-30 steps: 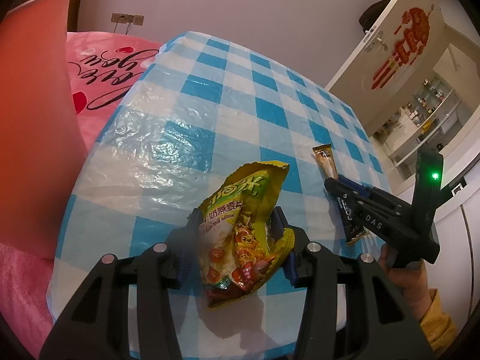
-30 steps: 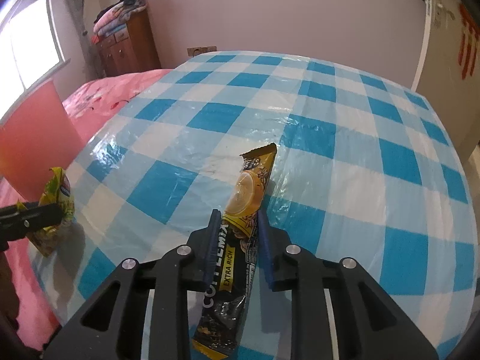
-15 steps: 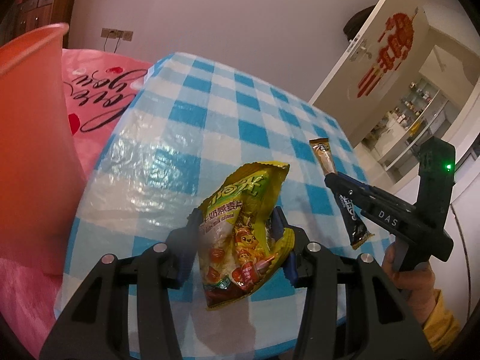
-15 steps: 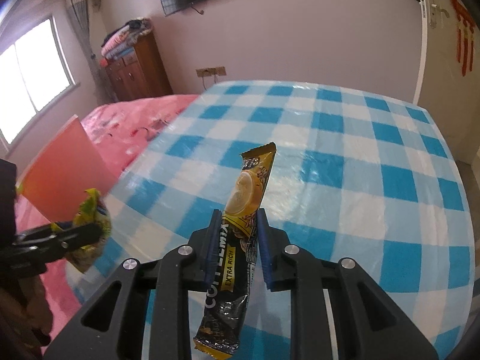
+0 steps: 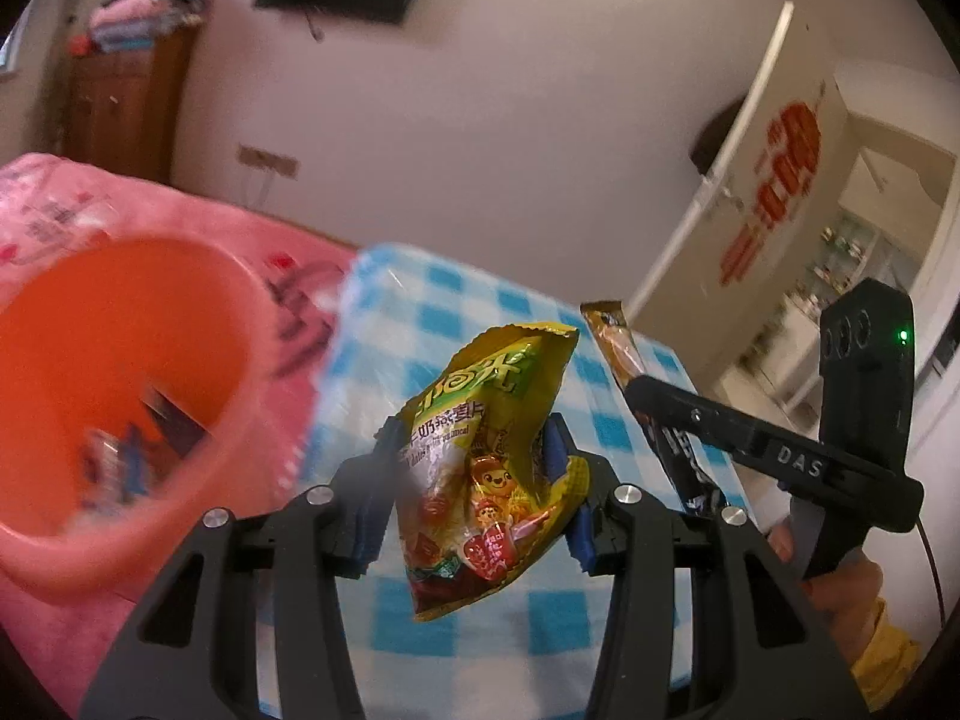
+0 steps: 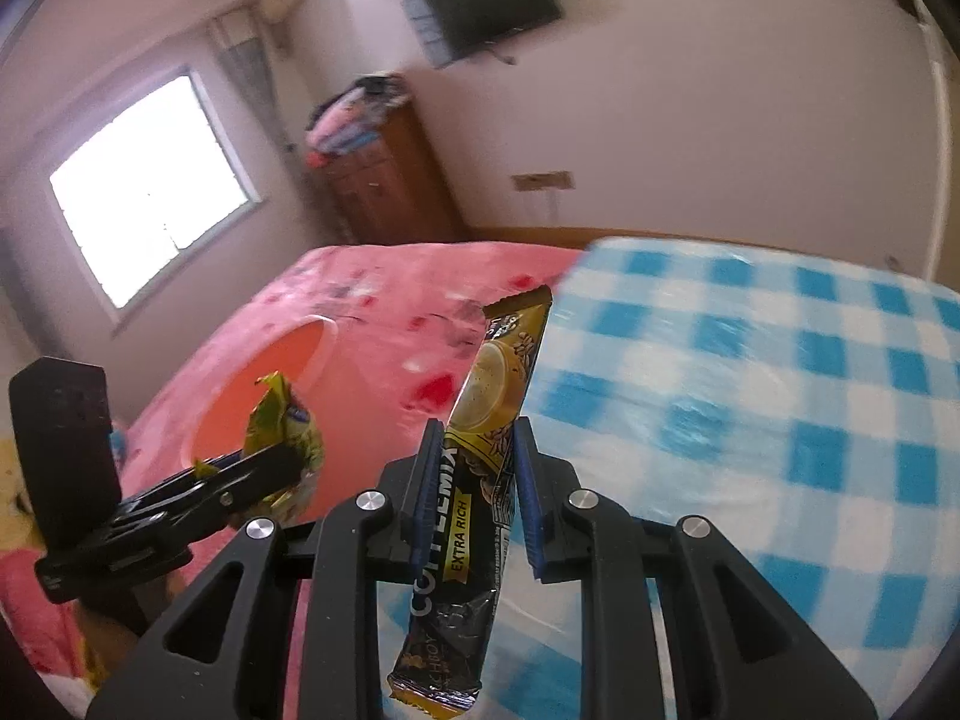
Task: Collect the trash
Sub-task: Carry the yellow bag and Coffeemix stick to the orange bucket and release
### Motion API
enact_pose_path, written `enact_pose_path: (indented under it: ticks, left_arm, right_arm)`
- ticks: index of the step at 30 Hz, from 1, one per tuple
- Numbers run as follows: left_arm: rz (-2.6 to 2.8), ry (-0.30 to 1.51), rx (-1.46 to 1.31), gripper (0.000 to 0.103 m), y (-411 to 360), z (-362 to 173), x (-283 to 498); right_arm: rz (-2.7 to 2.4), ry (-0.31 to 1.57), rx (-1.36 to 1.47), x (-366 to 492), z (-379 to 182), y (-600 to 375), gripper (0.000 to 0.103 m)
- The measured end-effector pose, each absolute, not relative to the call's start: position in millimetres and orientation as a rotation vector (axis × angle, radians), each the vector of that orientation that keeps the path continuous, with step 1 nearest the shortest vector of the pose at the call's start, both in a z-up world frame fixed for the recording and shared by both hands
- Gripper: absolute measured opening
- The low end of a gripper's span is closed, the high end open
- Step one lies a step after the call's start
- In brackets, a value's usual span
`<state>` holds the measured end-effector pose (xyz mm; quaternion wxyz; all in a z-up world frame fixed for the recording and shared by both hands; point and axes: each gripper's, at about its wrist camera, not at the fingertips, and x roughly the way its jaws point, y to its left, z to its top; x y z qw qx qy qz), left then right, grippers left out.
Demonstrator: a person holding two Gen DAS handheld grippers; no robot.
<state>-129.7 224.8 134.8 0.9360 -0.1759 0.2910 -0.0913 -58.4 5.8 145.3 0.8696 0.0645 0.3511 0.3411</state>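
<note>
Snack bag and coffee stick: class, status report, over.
Left gripper shut on snack bag. Right gripper shut on coffee stick. Both lifted, orange bin ahead, nothing between.

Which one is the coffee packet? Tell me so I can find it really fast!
Find the blue-and-white checked table. At its near edge the right gripper pinches a coffee mix sachet. It is a long, thin black-and-gold stick, unlike the wide, crinkly yellow snack bag in the left gripper.

Two claws (image 5: 474,474) (image 6: 474,468), two wrappers (image 5: 480,468) (image 6: 474,480), one orange bin (image 5: 120,372).
</note>
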Motion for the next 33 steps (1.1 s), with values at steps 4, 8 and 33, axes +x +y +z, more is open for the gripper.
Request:
enact_pose_path:
  ticks: [4, 8, 33]
  left_arm:
    - [-0.081, 0.522, -0.37, 0.049, 264, 159, -143]
    - [0.015, 0.481, -0.39, 0.049, 298, 170, -151]
    - [0.266, 0.499, -0.422, 0.094, 348, 138, -148]
  right_arm:
    - [0.817, 0.722, 0.133, -56, 167, 47, 0.025]
    - [0.92, 0.717, 0.134, -52, 186, 91, 0.025]
    - [0.869, 0.721, 0.155, -36, 163, 132, 0.089]
